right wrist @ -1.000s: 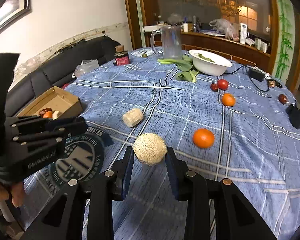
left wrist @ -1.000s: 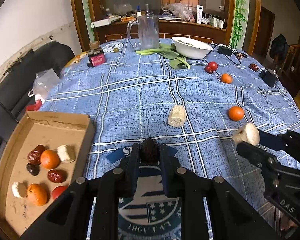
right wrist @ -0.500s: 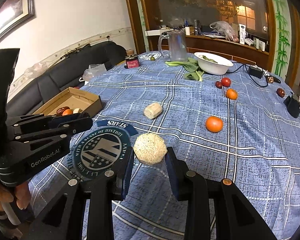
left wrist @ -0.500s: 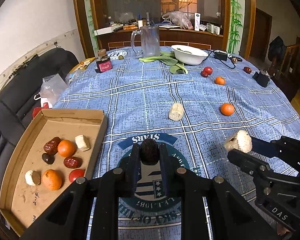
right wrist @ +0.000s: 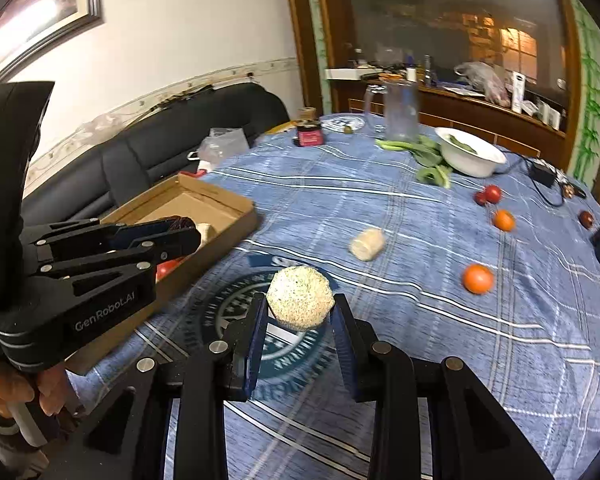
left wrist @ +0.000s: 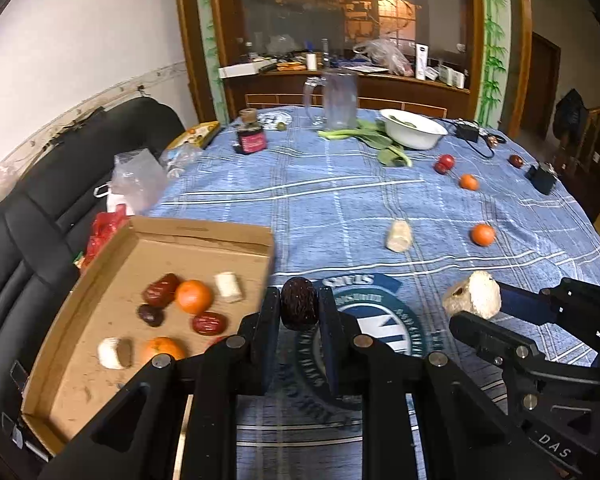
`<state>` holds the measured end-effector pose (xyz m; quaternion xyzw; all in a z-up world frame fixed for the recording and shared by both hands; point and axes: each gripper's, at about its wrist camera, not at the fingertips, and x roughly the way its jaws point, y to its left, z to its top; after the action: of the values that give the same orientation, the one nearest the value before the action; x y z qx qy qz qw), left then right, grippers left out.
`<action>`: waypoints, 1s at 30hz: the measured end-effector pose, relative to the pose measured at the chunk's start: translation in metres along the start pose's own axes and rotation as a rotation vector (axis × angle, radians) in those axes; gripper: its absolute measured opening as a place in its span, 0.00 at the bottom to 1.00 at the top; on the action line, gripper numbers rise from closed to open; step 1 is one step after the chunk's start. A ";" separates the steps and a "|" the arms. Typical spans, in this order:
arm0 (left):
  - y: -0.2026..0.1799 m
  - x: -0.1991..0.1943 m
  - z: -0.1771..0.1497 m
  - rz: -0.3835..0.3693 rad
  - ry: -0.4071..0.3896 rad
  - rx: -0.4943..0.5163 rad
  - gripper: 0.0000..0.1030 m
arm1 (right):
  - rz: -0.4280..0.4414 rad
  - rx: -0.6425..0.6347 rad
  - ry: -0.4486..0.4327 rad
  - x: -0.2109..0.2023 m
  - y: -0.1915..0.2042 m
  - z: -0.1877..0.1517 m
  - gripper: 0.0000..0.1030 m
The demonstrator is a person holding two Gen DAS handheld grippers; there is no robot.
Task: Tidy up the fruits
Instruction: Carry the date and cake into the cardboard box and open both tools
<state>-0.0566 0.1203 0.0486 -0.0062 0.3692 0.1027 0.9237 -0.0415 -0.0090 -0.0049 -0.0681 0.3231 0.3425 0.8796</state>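
My left gripper (left wrist: 299, 307) is shut on a dark wrinkled date (left wrist: 299, 304), held just right of the cardboard box (left wrist: 204, 232). In the right wrist view that left gripper (right wrist: 188, 232) reaches over the box's near corner (right wrist: 236, 220). My right gripper (right wrist: 300, 312) is shut on a pale corn cob piece (right wrist: 300, 297), above the blue tablecloth (right wrist: 420, 216); this cob piece (left wrist: 474, 295) also shows at the right of the left wrist view. The box holds several dates, oranges (left wrist: 193, 296) and white pieces. Another cob piece (left wrist: 399, 235) and two oranges (left wrist: 482, 234) lie on the cloth.
A black sofa (left wrist: 60, 184) runs behind the box on the left. At the table's far end stand a glass jug (left wrist: 338, 98), a white bowl (left wrist: 414, 128), greens, a dark jar (left wrist: 251, 138), red tomatoes (left wrist: 444, 162), a charger and cable. A hand (right wrist: 16, 396) holds the left gripper.
Both grippers have pulled back, risen and swung left with their loads still held. The box now lies closer to the left gripper; the table looks farther away.
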 end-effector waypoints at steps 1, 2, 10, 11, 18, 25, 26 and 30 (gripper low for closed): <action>0.005 -0.001 0.001 0.007 -0.002 -0.005 0.18 | 0.006 -0.006 -0.001 0.002 0.004 0.002 0.34; 0.009 -0.002 0.001 0.014 -0.003 -0.010 0.18 | 0.014 -0.013 -0.003 0.004 0.008 0.004 0.35; 0.044 -0.002 -0.001 0.057 0.001 -0.047 0.18 | 0.055 -0.049 -0.002 0.016 0.034 0.014 0.35; 0.049 -0.001 -0.002 0.060 0.003 -0.052 0.18 | 0.061 -0.053 0.002 0.018 0.037 0.015 0.35; 0.076 0.002 -0.008 0.087 0.021 -0.080 0.18 | 0.088 -0.087 0.027 0.032 0.056 0.018 0.35; 0.110 0.005 -0.010 0.103 0.041 -0.127 0.18 | 0.123 -0.127 0.043 0.044 0.077 0.022 0.35; 0.116 0.006 -0.011 0.102 0.045 -0.137 0.18 | 0.129 -0.132 0.047 0.047 0.080 0.023 0.35; 0.134 0.009 -0.014 0.104 0.064 -0.166 0.18 | 0.149 -0.152 0.064 0.057 0.092 0.025 0.35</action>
<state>-0.0863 0.2522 0.0407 -0.0668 0.3886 0.1804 0.9011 -0.0559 0.1011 -0.0110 -0.1211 0.3283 0.4282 0.8332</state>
